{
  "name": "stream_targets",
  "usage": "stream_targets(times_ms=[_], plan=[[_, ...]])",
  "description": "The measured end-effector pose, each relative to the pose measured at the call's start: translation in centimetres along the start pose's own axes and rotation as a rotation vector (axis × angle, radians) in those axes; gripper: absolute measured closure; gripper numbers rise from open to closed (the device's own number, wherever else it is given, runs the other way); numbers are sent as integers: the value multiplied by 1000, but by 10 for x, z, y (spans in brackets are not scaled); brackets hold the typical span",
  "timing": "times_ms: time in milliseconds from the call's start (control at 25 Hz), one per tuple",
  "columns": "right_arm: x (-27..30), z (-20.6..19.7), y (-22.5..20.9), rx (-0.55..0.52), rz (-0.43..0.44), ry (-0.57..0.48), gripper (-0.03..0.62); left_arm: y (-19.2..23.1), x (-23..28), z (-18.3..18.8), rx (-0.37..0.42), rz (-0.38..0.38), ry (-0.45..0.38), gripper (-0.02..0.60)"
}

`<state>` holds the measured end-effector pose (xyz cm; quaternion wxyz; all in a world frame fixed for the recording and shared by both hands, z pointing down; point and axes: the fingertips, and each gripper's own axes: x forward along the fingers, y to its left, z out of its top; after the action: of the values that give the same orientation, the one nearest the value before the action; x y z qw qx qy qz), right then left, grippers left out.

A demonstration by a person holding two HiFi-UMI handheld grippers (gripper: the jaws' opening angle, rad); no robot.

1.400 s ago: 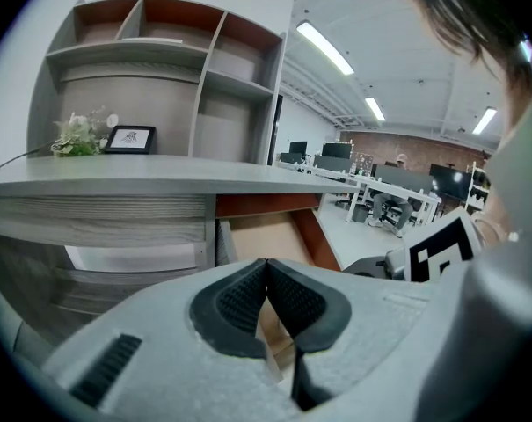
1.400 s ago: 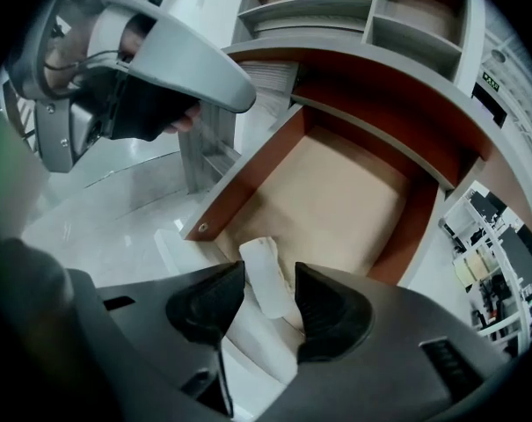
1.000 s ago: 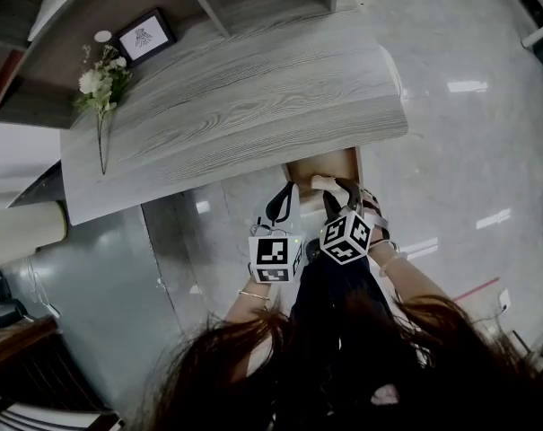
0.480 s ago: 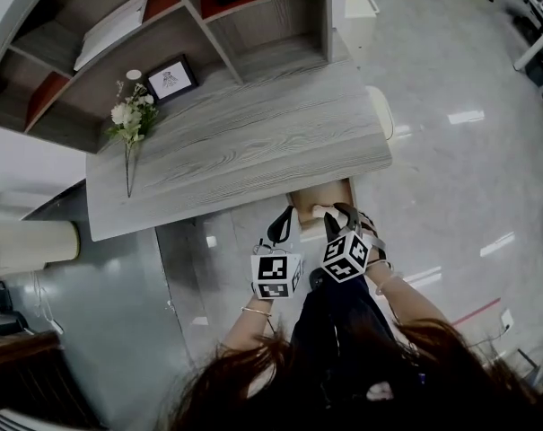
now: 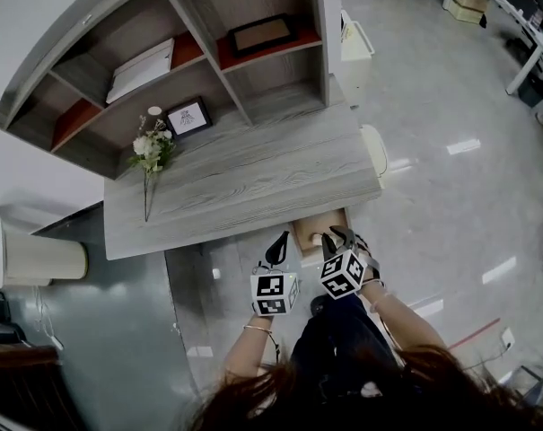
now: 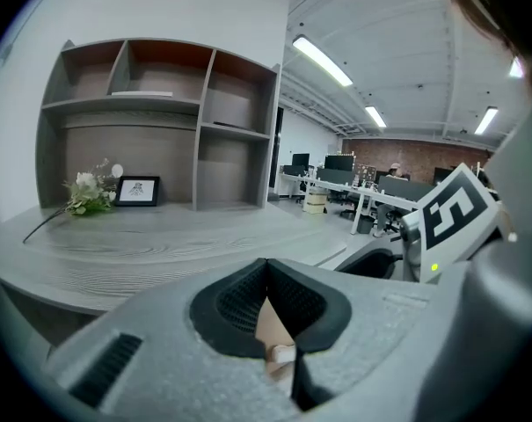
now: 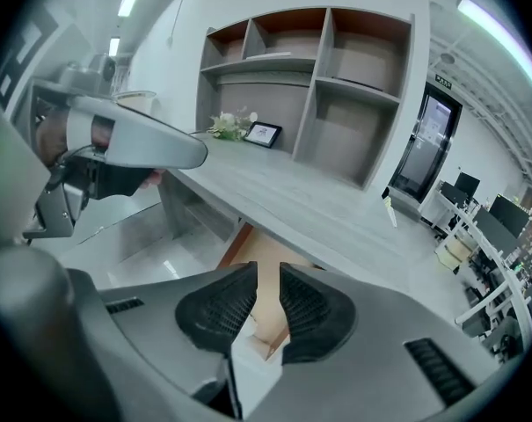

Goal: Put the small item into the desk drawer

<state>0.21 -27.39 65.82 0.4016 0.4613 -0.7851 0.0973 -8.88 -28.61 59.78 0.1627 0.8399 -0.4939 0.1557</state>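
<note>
The small white item (image 5: pixel 316 238) lies inside the open drawer (image 5: pixel 332 220), and neither claw has hold of it. Your left claw (image 6: pixel 266 264) is closed tight with nothing between its pads, and it hangs just left of the drawer. Your right claw (image 7: pixel 268 271) is over the drawer's front. Its jaws have just been closing and now stand a narrow gap apart, with nothing between them and only the drawer's wooden floor showing through.

The placing looks done. What seems left is to get clear and, if you want, shut the drawer. Lift both claws straight up from the drawer so no jaw catches the item or the drawer's front wall. To shut it, set the closed left claw flat against the middle of the drawer's front and push evenly in under the tabletop (image 5: pixel 253 178). A push at one corner could skew the drawer. Go gently, because a light item may slide toward the drawer's back.
</note>
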Motion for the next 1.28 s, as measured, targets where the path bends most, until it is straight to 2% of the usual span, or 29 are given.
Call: stream_targets(times_ms=[880,1280], plan=[[-96,82,-31,74,-95,-179,545,-14,-49,98,13,-7,-103,566],[-130,120,-55,81,-154,-253,563,-22,-62,146,49,-39,-138,566]])
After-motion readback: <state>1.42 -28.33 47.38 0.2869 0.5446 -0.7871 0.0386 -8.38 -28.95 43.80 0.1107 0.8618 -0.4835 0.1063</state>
